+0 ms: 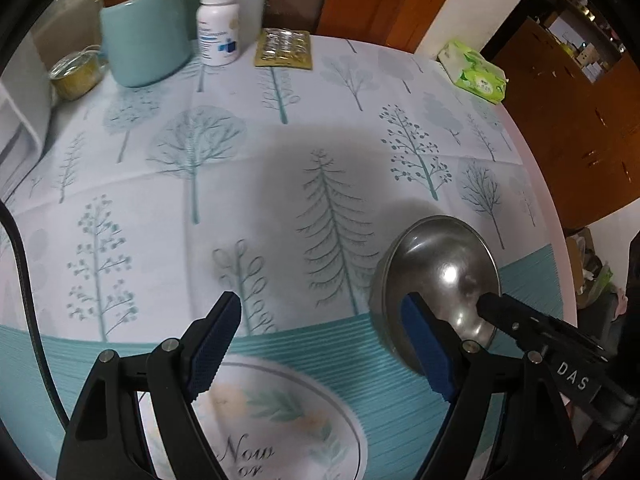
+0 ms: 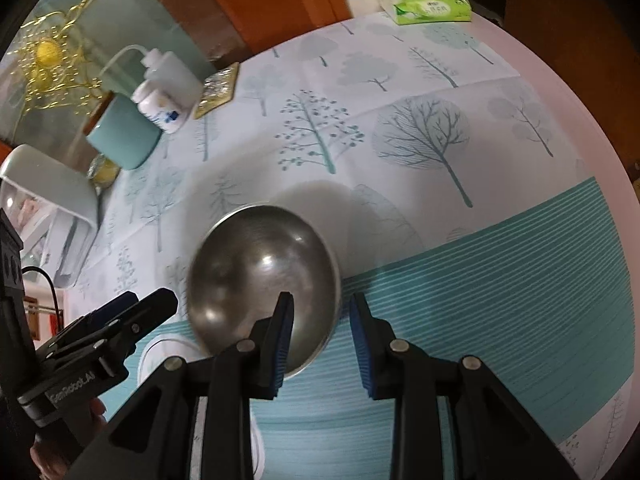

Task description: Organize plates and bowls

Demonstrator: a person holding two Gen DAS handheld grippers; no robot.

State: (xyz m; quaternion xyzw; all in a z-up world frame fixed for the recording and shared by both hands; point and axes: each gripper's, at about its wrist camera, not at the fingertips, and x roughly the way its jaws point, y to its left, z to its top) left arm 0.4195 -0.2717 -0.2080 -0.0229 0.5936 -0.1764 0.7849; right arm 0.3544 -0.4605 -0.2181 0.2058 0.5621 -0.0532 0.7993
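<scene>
On the teal-striped band of the tablecloth: round steel bowl, smooth, shiny, with bright glints inside, tipped up on edge; also seen low right from the left wrist
Right gripper astride the bowl's near rim, one ribbed blue pad inside the bowl, the other outside; jaws parted with a gap to the outer pad, grip on the rim not certain
Left gripper spread wide, clutching nothing, hanging above a printed white plate with a grey ring and leaf motif
Farther back on the tree-printed cloth: glazed turquoise canister with wooden lid, white plastic pill bottle, foil blister pack, small glass jar, soft green tissue pack
</scene>
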